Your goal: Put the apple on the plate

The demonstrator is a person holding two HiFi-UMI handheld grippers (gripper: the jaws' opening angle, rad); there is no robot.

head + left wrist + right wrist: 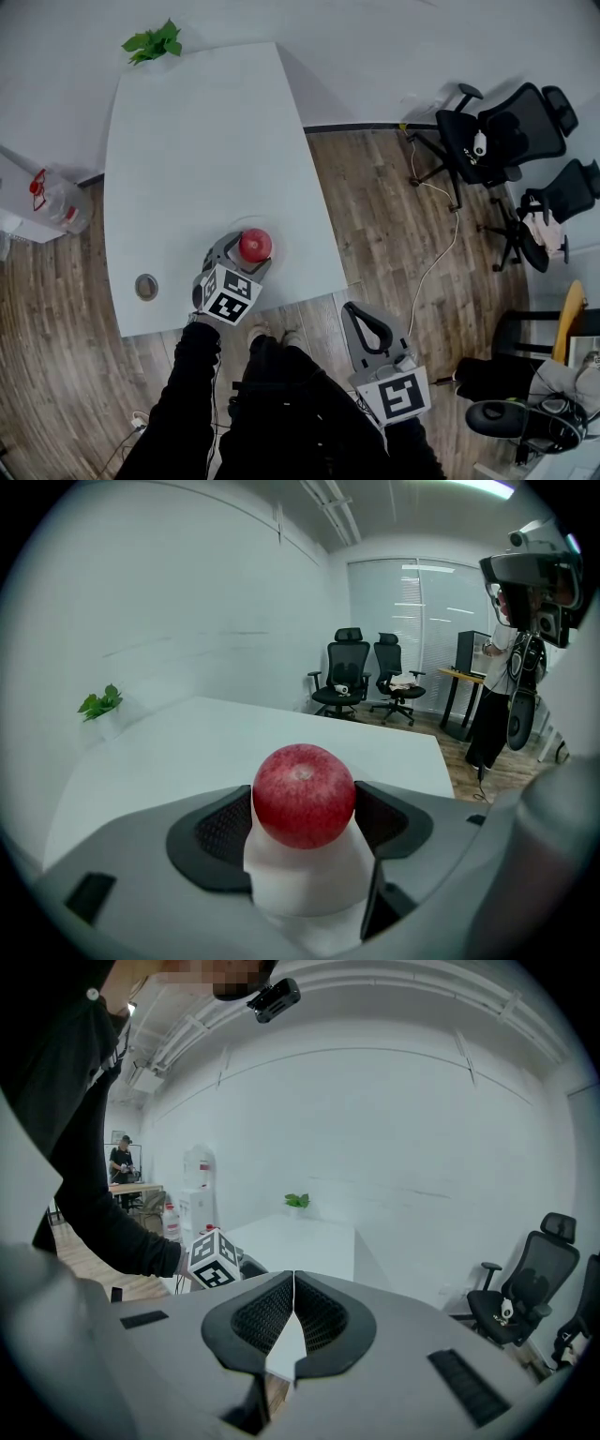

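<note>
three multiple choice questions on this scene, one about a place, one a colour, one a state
1. Where is the plant?
A. at the far corner of the table
B. on the floor
C. on a chair

2. What colour is the apple?
A. green
B. red
C. yellow

3. How do the jaws of the right hand-held gripper stand?
A. wide apart
B. shut on the apple
C. together, nothing between them

Answers:
1 A, its leaves sit at the tabletop's far end in the head view.
2 B, it shows red between the jaws of the left hand-held gripper.
3 C, the right gripper view shows the jaws meeting.
</note>
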